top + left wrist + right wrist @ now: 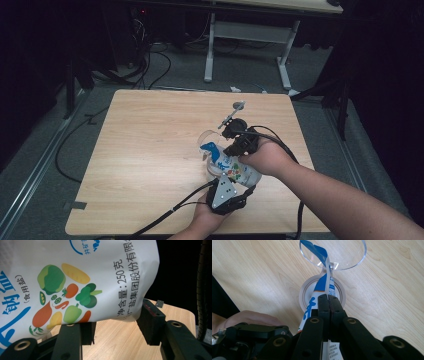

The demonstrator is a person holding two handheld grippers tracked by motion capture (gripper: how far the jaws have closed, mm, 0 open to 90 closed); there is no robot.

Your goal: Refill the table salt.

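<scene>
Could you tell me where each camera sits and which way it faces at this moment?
High view: above the person's side, looking down on the table; both forearms, left tongs, right tongs.
Left gripper view: on the left tongs, facing the salt bag; its black jaws hold the bag's bottom.
Right gripper view: on the right tongs, shut on the bag's top over a clear container; a hand.
All three share the bag.

Left hand-held gripper (231, 192) jaws part-open, right hand-held gripper (239, 148) jaws clamped together
</scene>
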